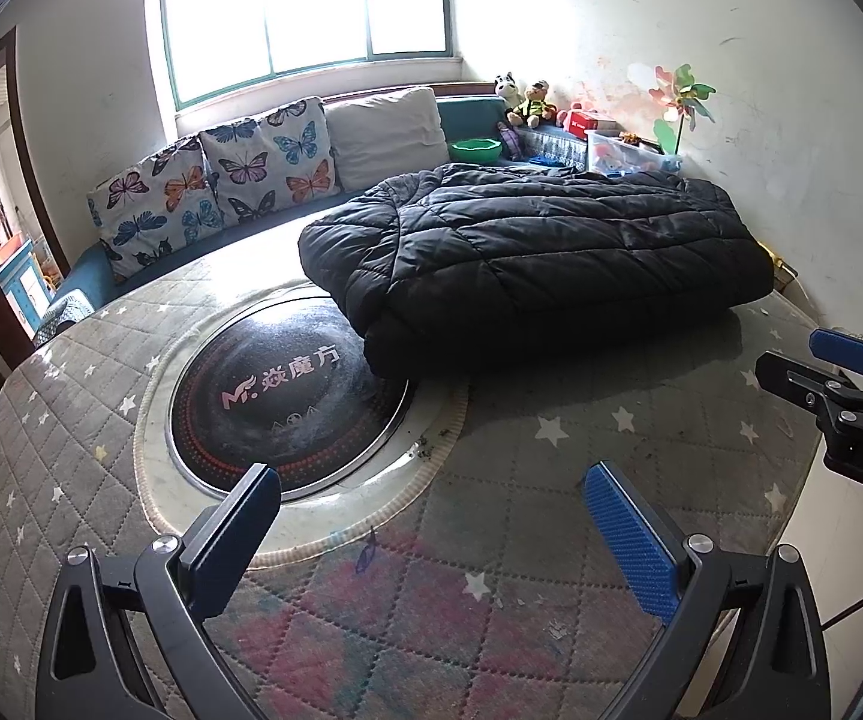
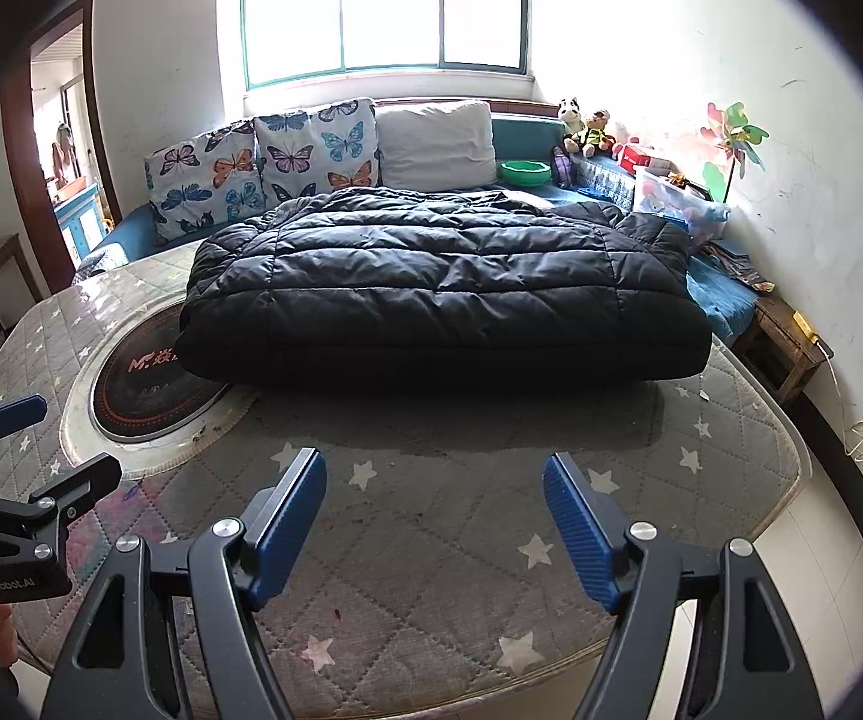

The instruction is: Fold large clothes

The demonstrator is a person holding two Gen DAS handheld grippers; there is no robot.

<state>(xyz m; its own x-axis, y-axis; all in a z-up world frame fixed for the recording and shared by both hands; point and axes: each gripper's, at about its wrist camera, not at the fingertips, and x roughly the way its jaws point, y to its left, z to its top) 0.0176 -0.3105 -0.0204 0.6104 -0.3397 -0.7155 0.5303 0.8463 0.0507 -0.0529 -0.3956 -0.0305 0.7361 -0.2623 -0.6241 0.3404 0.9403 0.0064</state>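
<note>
A black quilted puffer coat lies folded into a thick rectangle on the far half of the table. My left gripper hovers open over the near part of the table, well short of the coat, nothing between its blue pads. My right gripper is open too, over the grey starred cover in front of the coat's near edge, empty. Each gripper shows at the edge of the other's view: the right gripper at far right, the left gripper at far left.
The table has a grey quilted star cover and a round black heater plate partly under the coat's left end. Behind are a blue sofa with butterfly cushions, a green bowl, toys and a small wooden stool at right.
</note>
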